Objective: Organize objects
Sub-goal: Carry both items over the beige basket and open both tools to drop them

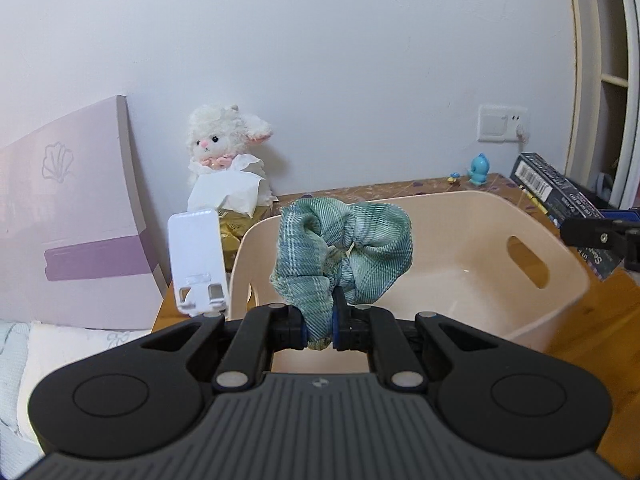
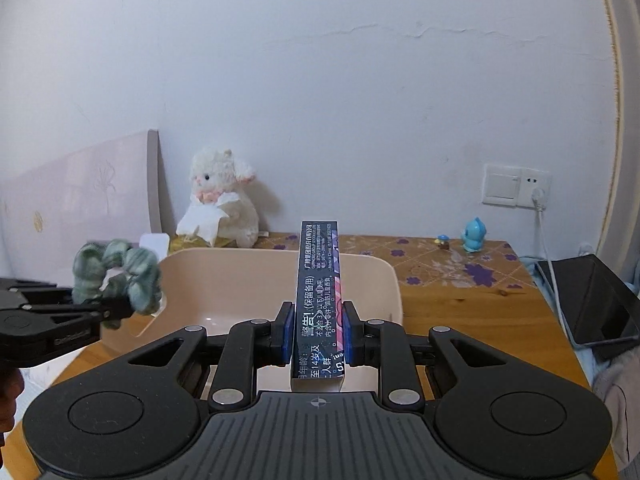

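Observation:
My left gripper [image 1: 319, 330] is shut on a green plaid scrunchie [image 1: 344, 252] and holds it above the near rim of a cream plastic bin [image 1: 560, 280]. The scrunchie also shows in the right wrist view [image 2: 120, 276] at the bin's left rim [image 2: 256, 254]. My right gripper [image 2: 316, 334] is shut on a long dark box [image 2: 318, 296] with printed text, held lengthwise over the bin's near edge. The box also shows in the left wrist view [image 1: 560, 190] at the far right. The bin's inside looks empty.
On the wooden table [image 2: 460, 304] stand a white plush lamb [image 2: 224, 200] with a tissue pack, a white phone stand [image 1: 198, 256], a blue bird figurine [image 2: 474, 234] and a tiny mushroom figure [image 2: 443, 241]. A bed headboard [image 1: 68, 220] is left; a dark tablet [image 2: 592, 304] lies right.

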### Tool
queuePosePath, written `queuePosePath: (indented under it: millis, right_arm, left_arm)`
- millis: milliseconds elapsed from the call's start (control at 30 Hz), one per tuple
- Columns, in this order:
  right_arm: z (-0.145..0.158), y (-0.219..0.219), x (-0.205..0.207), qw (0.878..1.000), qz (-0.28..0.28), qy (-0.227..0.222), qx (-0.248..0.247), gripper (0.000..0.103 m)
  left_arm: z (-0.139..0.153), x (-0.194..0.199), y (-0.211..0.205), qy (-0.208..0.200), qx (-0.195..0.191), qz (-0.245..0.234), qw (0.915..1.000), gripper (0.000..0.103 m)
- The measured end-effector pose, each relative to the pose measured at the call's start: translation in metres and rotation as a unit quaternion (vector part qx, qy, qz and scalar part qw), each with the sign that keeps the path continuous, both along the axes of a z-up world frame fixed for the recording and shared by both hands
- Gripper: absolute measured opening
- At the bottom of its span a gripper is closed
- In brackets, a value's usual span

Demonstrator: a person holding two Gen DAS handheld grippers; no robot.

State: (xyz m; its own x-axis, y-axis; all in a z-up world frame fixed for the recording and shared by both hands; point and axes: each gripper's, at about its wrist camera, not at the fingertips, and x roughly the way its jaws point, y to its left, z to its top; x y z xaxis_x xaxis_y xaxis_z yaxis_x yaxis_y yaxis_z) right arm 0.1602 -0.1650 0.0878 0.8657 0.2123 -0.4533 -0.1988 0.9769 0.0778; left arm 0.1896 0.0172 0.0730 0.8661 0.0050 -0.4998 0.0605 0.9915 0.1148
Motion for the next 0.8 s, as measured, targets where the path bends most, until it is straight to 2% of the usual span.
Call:
queuePosePath:
  millis: [233,267,367,433,467,500,533,567,633,667,700,733,800]
  right_arm:
    - [-0.029,0.028,0.033,0.998,0.005,0.050,-0.036,0.021]
    - [-0.033,0.030,0.036,0.998,0.007,0.059,-0.037,0.021]
    - [-0.044,0.038,0.045,0.995,0.002,0.072,-0.065,0.022]
    - [-0.049,0.041,0.047,0.993,-0.003,0.077,-0.085,0.021]
    - [-0.051,0.041,0.049,0.993,-0.005,0.080,-0.088,0.032]
    - [-0.053,0.040,0.050,0.993,-0.007,0.084,-0.085,0.034]
    - [-0.053,0.038,0.050,0.993,-0.008,0.086,-0.077,0.040]
    - [-0.052,0.036,0.049,0.994,-0.008,0.088,-0.068,0.052]
    - [-0.047,0.033,0.043,0.995,-0.012,0.082,-0.055,0.066]
    - [-0.043,0.032,0.040,0.996,-0.013,0.075,-0.054,0.070]
    - [-0.038,0.032,0.034,0.996,-0.015,0.065,-0.056,0.072]
    - [-0.034,0.031,0.029,0.996,-0.027,0.054,-0.060,0.079]
    - [-0.026,0.031,0.017,0.997,-0.030,0.039,-0.062,0.090]
  left_arm:
    - [-0.038,0.046,-0.014,0.074,0.023,0.009,0.9970,0.012]
    - [-0.042,0.049,-0.013,0.077,0.017,0.012,0.9968,0.013]
    - [-0.049,0.059,-0.002,0.097,-0.034,0.019,0.9945,0.014]
    - [-0.051,0.061,-0.005,0.094,-0.016,0.025,0.9951,0.017]
    - [-0.051,0.061,-0.005,0.094,-0.013,0.027,0.9951,0.017]
    - [-0.051,0.060,-0.004,0.093,-0.018,0.027,0.9951,0.025]
    - [-0.050,0.060,-0.002,0.090,-0.022,0.023,0.9954,0.029]
    - [-0.048,0.057,-0.002,0.084,-0.022,0.022,0.9960,0.034]
    - [-0.042,0.050,-0.002,0.069,-0.017,0.019,0.9973,0.053]
    - [-0.038,0.045,-0.002,0.063,-0.015,0.020,0.9977,0.062]
    - [-0.034,0.041,-0.002,0.057,-0.017,0.027,0.9979,0.080]
    - [-0.029,0.036,0.000,0.047,-0.022,0.032,0.9981,0.089]
    - [-0.023,0.025,0.004,0.036,-0.031,0.037,0.9982,0.090]
